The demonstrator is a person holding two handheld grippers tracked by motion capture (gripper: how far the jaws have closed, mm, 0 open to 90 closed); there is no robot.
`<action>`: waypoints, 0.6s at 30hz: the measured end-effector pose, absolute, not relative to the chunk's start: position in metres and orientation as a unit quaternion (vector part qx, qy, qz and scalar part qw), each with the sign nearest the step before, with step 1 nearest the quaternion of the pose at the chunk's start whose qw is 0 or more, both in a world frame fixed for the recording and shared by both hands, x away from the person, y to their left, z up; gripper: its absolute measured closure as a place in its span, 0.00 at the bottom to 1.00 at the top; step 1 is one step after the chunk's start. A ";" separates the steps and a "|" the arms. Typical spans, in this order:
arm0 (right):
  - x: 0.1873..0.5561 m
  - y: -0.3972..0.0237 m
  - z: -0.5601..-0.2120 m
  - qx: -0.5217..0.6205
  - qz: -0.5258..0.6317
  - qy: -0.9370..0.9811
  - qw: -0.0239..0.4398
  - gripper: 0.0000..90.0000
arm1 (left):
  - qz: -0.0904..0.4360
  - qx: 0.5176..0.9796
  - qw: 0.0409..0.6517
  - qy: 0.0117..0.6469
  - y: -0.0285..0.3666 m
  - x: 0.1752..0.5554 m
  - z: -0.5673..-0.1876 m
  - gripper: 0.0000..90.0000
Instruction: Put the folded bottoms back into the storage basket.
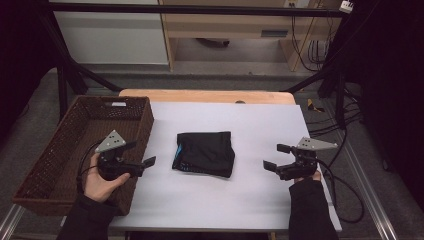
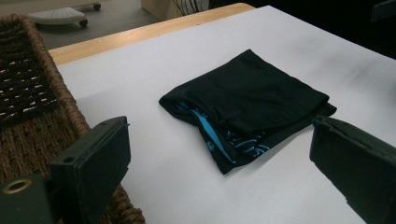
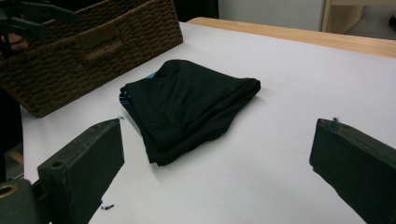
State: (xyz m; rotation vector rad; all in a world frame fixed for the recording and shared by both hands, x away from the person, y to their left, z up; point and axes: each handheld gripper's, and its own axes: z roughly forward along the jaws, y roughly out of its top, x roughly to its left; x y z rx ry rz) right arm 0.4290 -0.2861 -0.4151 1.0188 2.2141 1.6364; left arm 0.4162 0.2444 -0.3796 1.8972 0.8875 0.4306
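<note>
A white sheet (image 1: 230, 200) covers the table, with grey floor and pale cabinets beyond it in the high view. One folded black cloth (image 1: 205, 153) lies at the middle of the sheet, and one brown wicker basket (image 1: 55, 155) stands at its left edge.

The left gripper view shows the cloth's (image 2: 254, 105) open side with its blue lettering; the right gripper view shows the cloth's (image 3: 187, 105) plain black side and the basket's (image 3: 93, 51) outer wall.

There are two grippers. The left gripper (image 1: 141, 154), over the basket's near corner, points at the cloth with its jaws spread wide and nothing between them. The right gripper (image 1: 277, 156) faces the cloth from the other side, also released and empty. The cloth lies between the two, apart from both.
</note>
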 end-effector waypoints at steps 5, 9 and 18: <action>0.429 -0.285 -0.415 0.345 0.554 0.750 0.104 0.04 | 0.181 0.778 0.479 0.364 0.242 0.416 -0.375 0.05; 0.429 -0.285 -0.415 0.345 0.553 0.751 0.104 0.04 | 0.183 0.778 0.476 0.367 0.238 0.416 -0.370 0.04; 0.429 -0.285 -0.415 0.346 0.554 0.750 0.106 0.04 | 0.185 0.783 0.468 0.365 0.225 0.416 -0.359 0.03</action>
